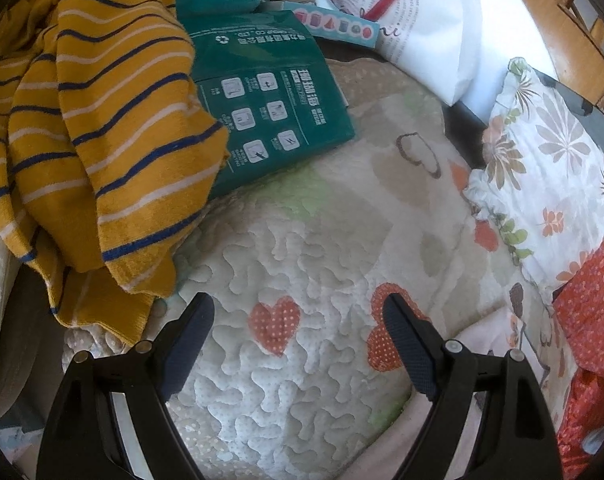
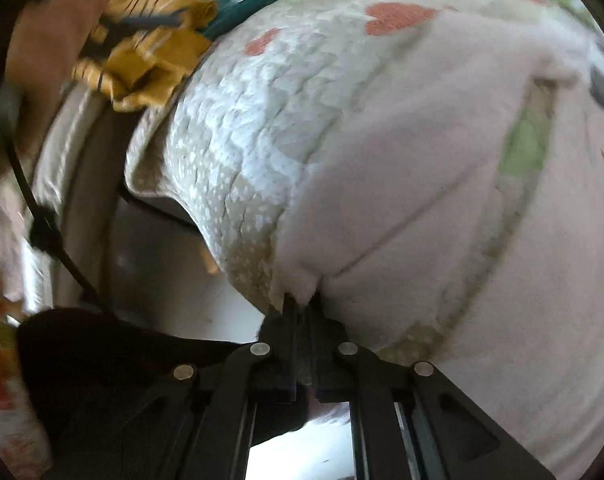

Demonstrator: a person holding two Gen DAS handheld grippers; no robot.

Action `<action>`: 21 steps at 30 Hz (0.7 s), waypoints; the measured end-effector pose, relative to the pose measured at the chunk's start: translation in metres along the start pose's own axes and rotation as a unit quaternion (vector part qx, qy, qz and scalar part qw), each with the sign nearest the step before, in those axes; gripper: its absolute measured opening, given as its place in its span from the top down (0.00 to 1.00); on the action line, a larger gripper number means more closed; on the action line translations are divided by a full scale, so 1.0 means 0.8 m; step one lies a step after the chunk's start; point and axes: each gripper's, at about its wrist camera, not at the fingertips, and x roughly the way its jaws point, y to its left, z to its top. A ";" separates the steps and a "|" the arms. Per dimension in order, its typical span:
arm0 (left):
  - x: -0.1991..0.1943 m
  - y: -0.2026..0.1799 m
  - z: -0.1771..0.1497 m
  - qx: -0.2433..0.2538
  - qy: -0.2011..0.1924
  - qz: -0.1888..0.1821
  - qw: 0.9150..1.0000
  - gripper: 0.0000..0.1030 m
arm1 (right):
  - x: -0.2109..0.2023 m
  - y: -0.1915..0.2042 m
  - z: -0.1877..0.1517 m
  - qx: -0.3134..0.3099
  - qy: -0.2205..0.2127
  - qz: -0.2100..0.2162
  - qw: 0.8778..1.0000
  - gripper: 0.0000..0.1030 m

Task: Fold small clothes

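My left gripper is open and empty above a white quilted mat with red hearts. A yellow garment with blue and white stripes lies crumpled to its upper left. My right gripper is shut on the edge of a pale pink fleecy garment, which lies spread over the quilted mat. The pink garment's corner shows at the lower right of the left wrist view. The yellow striped garment also shows at the upper left of the right wrist view. The right wrist view is blurred.
A green printed package lies behind the yellow garment. A floral cushion and red dotted cloth sit at the right. A white bag stands at the back. The mat's edge overhangs at the left.
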 end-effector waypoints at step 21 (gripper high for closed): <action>0.034 -0.184 -0.091 0.146 0.062 -0.068 0.985 0.17 | -0.431 -0.361 -0.064 0.237 -0.166 -0.265 0.920 0.97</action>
